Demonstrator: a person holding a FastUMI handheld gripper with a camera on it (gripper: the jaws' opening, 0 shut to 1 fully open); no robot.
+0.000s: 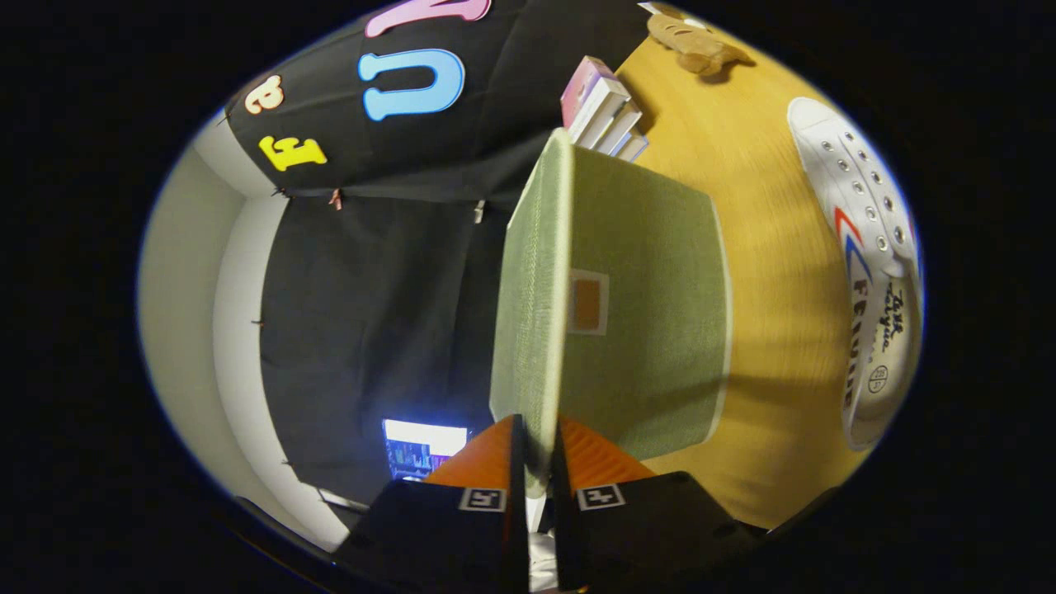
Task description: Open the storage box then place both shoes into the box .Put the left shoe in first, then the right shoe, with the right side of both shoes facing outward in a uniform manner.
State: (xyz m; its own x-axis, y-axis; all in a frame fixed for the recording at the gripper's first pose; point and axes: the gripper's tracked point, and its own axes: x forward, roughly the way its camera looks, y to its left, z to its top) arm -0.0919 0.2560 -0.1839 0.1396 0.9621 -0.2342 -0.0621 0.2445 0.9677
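Tongs (538, 462): fingers nearly together, clamped on the near edge of the sage-green fabric lid (540, 289) of the storage box; the lid's thin edge runs straight ahead from between the fingers, so its long axis lines up with them.

The view is rolled sideways. The light wooden table (759, 247) appears as an upright plane on one side, the booth wall on the other. The green fabric storage box (652, 305), with a small orange tab on its face, sits against the lid on the table side.

Judgement: opening step in progress; the lid seems lifted on edge, not yet clear of the box.

White canvas lace-up shoe with red and blue stripes (866, 264) lies on the table beyond the box, well apart from the tongs, its length roughly parallel to the lid edge. Cannot tell whether it is left or right.

Also present: stack of books (606, 115) and a tan plush toy (693, 41) at the far end of the table.
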